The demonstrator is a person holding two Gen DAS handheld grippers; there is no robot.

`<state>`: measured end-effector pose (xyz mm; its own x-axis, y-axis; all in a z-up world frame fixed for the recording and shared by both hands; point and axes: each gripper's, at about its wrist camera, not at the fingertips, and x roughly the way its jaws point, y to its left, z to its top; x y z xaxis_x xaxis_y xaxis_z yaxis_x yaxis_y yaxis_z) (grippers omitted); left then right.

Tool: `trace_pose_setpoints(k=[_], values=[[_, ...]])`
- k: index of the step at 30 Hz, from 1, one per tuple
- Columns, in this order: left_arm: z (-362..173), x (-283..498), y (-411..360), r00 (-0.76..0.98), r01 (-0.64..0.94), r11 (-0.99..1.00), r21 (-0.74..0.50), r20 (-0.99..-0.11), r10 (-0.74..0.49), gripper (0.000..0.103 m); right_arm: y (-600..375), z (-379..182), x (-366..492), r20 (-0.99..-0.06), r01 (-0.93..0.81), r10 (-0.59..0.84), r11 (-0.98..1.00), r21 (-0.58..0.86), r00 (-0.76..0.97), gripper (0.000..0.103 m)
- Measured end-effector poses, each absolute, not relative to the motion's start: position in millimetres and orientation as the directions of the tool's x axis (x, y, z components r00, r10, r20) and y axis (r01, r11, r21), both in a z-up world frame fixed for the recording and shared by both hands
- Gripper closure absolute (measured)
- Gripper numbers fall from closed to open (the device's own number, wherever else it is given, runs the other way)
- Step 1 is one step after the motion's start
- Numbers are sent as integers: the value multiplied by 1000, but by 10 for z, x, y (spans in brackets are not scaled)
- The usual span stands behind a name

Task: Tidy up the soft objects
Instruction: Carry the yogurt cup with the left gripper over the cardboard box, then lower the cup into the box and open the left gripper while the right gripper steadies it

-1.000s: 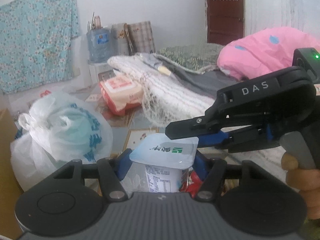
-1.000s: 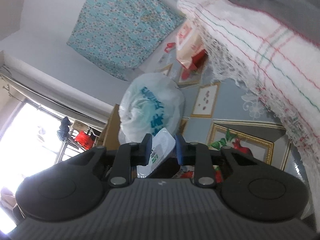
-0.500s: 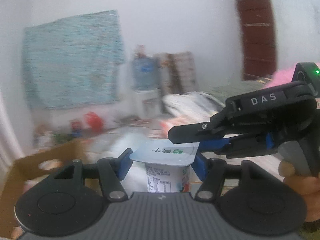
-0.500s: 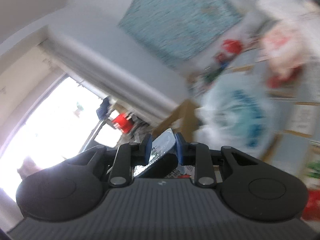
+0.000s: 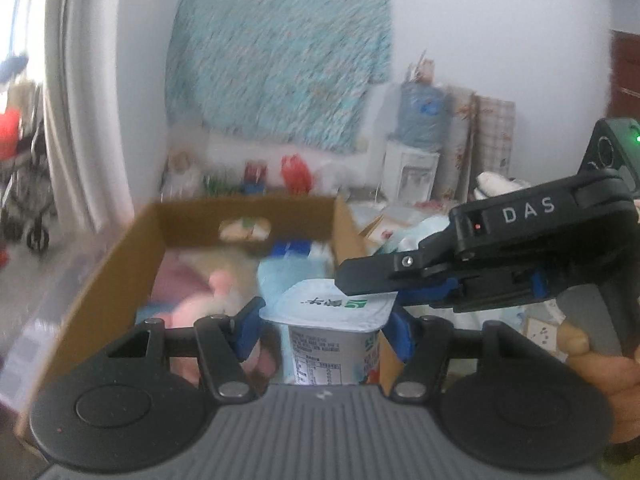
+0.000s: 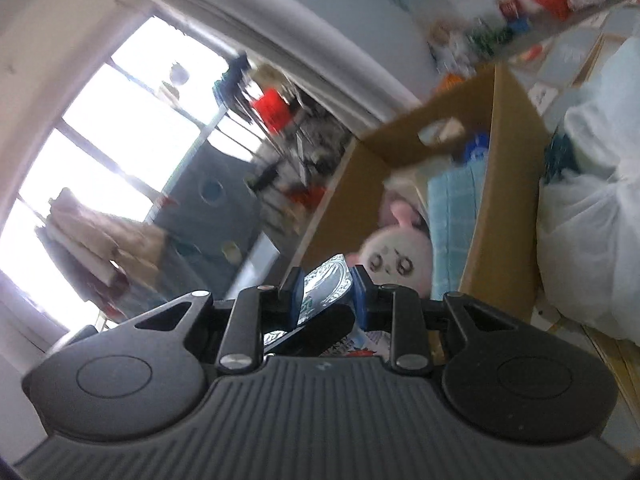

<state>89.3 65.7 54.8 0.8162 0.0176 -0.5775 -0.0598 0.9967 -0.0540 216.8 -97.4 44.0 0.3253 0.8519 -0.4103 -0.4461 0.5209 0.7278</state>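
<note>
Left wrist view: tongs (image 5: 325,322) hide yogurt cup (image 5: 334,336) sides.

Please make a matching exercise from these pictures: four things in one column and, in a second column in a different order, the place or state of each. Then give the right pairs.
Things:
1. yogurt cup
2. pink plush toy
3. cardboard box
4. floral cloth

Places or states:
A. hangs on the wall
B. lies inside the box
C. stands open at the top
D. is held between the left gripper's fingers, its lid edge pinched by the right gripper

Pairs: 1-D, 2-B, 3-C, 4-A
</note>
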Motion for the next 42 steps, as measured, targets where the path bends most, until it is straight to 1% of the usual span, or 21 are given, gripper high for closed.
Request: trace_pose_setpoints(k=[2,7,12,19,24,26,33,38,42], values=[[459,922,778,800,-69,994,-90,-600,2,39,-884,389,2201,-464,-446,830,557,701,309,77],[265,954,932,781,-76,984,-164,-624,-43,39,-692,348,2220,-565,-490,775,624,609,284,76],[96,993,1020,751,-80,981,-177,-658,-58,39,-552,295,2270,-632,-519,723,667,535,278,74],[-125,1019,1056,695,-71,971,-228,-710,-116,39,-426,225,2320,-658,-545,698,682,489,283,73],[-149,1044,1073,694,-50,966,-255,-704,-150,43,-395,208,2344,-670,-555,685,688,467,286,73],[-123,1044,1068,702,-48,967,-250,-697,-146,43,-393,209,2355,-669,-554,684,691,465,291,71],[-47,999,1092,725,-60,970,-237,-678,-121,43,-420,213,2377,-664,-545,682,698,464,307,71],[75,872,1143,762,-76,974,-212,-643,-81,43,-428,303,2357,-647,-559,690,692,457,326,71],[183,726,1250,792,-106,974,-202,-609,-40,40,-385,422,2326,-633,-583,701,678,447,330,71]])
